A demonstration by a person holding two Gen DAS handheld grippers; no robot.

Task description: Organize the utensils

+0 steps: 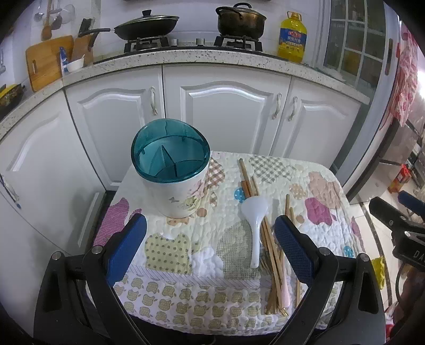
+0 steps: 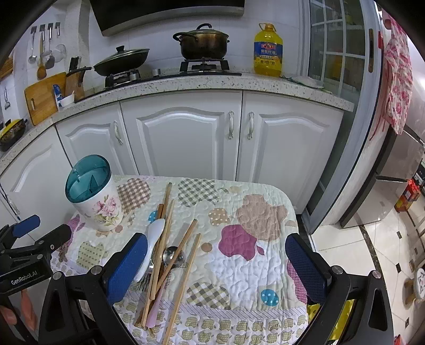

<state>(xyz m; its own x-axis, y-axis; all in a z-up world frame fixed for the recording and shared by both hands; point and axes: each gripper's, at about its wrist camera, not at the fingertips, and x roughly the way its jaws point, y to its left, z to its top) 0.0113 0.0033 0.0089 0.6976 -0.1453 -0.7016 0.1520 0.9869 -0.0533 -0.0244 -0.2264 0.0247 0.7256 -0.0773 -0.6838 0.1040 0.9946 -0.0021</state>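
A white floral utensil holder (image 1: 183, 191) with a teal divided rim stands at the far left of the quilted table (image 1: 202, 294); it also shows in the right wrist view (image 2: 102, 209). A white rice spoon (image 1: 254, 228), several wooden chopsticks (image 1: 273, 254), a metal spoon (image 2: 173, 256) and a fork (image 2: 144, 284) lie in a loose pile right of the holder. My left gripper (image 1: 209, 238) is open and empty above the table's near edge, the pile by its right finger. My right gripper (image 2: 216, 257) is open and empty, with the pile by its left finger.
White cabinets (image 2: 186, 138) and a speckled counter stand behind the table, with a wok (image 1: 146, 25), a pot (image 1: 240, 20) and a yellow oil bottle (image 1: 292, 37). A fridge (image 2: 358, 132) stands to the right. The other gripper shows at the left wrist view's right edge (image 1: 398, 212).
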